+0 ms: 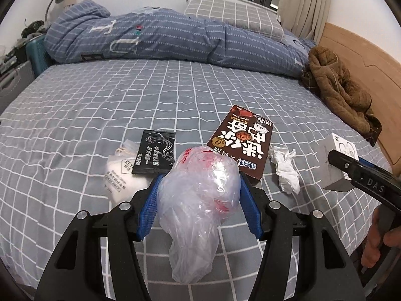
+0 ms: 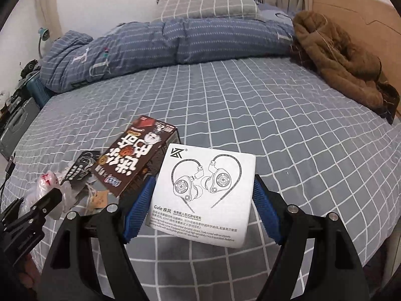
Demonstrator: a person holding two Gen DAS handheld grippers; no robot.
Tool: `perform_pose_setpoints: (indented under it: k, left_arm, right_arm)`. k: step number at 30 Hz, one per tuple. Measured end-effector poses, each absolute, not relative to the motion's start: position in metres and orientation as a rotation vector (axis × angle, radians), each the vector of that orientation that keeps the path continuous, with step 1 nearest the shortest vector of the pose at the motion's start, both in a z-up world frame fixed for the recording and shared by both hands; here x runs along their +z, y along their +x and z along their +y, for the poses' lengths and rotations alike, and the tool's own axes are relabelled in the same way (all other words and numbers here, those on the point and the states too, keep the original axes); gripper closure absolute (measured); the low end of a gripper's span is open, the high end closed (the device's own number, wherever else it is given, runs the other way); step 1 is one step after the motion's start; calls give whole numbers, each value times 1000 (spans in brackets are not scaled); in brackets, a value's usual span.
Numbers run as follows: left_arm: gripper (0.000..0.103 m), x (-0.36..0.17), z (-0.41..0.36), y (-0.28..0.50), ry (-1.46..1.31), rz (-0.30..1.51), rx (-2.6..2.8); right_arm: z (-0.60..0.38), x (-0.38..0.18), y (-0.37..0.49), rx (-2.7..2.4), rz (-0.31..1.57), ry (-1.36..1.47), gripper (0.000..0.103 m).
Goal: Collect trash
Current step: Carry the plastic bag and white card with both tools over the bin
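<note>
A crumpled clear plastic bag (image 1: 200, 200) with red print hangs above the bed, and my left gripper (image 1: 200, 176) is shut on it with both blue pads pressing its sides. My right gripper (image 2: 204, 178) is shut on a white earphone box (image 2: 203, 193), held just above the sheet. Lying on the bed are a brown snack box (image 1: 240, 143), a black sachet (image 1: 154, 153), a white packet (image 1: 120, 175) and a crumpled tissue (image 1: 285, 170). In the right wrist view, the left gripper (image 2: 50, 195) with the bag (image 2: 45, 188) shows at the lower left.
A grey checked sheet (image 1: 125, 95) covers the bed. A rolled blue duvet (image 1: 150, 37) and a pillow (image 1: 230, 15) lie at the far side. A brown garment (image 1: 338, 85) rests by the wooden headboard (image 1: 363, 50). Suitcases (image 1: 17, 75) stand at the left.
</note>
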State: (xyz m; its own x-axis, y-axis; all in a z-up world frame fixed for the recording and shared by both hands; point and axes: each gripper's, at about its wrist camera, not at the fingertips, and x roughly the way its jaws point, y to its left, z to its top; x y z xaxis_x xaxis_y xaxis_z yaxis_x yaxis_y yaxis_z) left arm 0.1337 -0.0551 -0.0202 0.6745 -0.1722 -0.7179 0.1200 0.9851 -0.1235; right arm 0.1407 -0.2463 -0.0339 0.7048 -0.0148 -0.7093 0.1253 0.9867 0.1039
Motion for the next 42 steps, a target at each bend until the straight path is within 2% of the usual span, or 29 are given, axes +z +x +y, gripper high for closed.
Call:
perform_pose_setpoints:
  k: [16,42]
  left_arm:
    - [45,-7,-49,83,-50,808,-158]
    - [45,-8,-42,19,-33,828,-153]
  right_arm:
    - [-209,-9,91,-24,735,100,29]
    - [-185,-7,20,22,742,88,29]
